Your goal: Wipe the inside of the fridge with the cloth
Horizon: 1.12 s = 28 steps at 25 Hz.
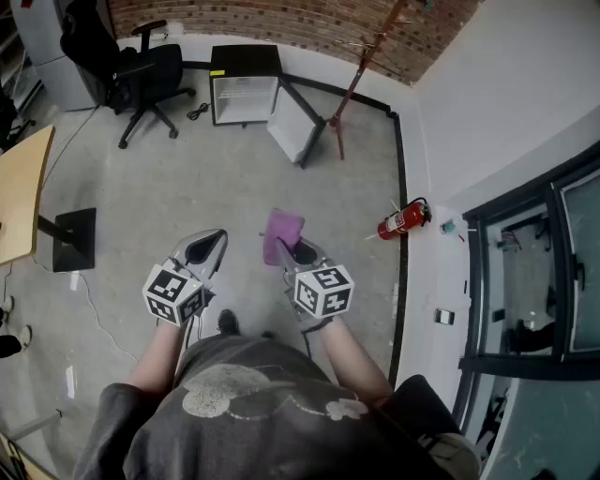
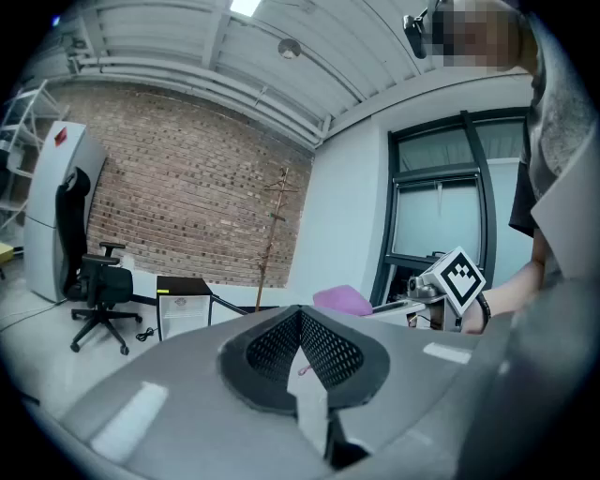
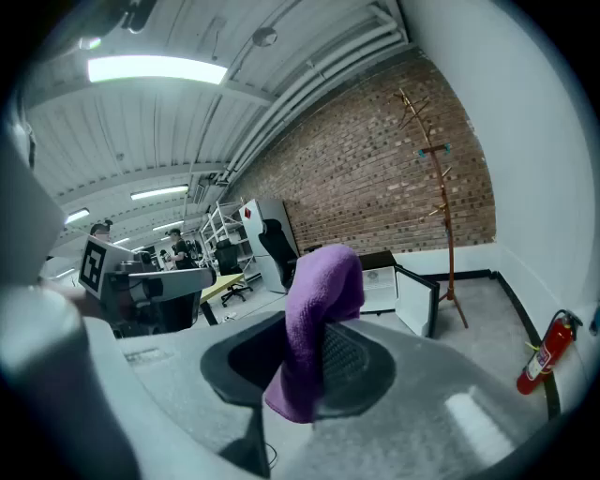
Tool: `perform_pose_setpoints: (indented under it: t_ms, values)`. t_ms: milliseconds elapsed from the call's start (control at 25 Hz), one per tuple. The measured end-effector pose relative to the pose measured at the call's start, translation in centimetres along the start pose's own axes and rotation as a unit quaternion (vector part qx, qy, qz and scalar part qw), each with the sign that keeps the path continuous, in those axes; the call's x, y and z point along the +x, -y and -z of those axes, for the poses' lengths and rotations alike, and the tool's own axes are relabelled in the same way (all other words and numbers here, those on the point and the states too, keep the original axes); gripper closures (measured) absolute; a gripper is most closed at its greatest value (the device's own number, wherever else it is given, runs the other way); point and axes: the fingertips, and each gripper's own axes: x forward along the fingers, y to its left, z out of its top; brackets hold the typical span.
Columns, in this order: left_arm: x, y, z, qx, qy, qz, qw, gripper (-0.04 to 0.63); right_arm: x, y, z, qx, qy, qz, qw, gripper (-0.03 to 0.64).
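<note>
Left gripper (image 1: 214, 240): I see its jaws pressed together on nothing, held low over the floor (image 1: 187, 178).
Right gripper (image 1: 298, 253): I have it clenched on the cloth.
Cloth (image 1: 282, 234): purple, pinched between the right jaws, rising above them and drooping down 1 side.
Fridge (image 1: 243, 97): small, by the brick wall (image 1: 281, 19), well ahead of both grippers.
Door (image 1: 296, 125): swung open.
Nearby: 1 office chair (image 1: 141, 70), 1 red fire extinguisher (image 1: 403, 220).
</note>
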Motion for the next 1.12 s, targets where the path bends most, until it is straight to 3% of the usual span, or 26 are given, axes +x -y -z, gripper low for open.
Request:
perform_pose_setpoints:
  t_ms: [360, 920, 1120]
  values:
    - [-0.3, -0.7, 0.5, -0.007, 0.002, 0.004, 1.0000, 0.578, 1.4, -0.8, -0.2, -0.029, -0.016, -0.011, 0.999, 0.545]
    - [-2.4, -3.3, 1.7, -0.033, 0.001, -0.006, 0.9994, 0.578, 3.1, -1.3, 0.8, 0.013, -0.011, 0.018, 1.000, 0.543]
    - [-2.6, -5.3, 0.7, -0.026, 0.004, -0.007, 0.9996, 0.578, 4.5, -0.8, 0.2, 0.035, 0.008, 0.038, 0.999, 0.543]
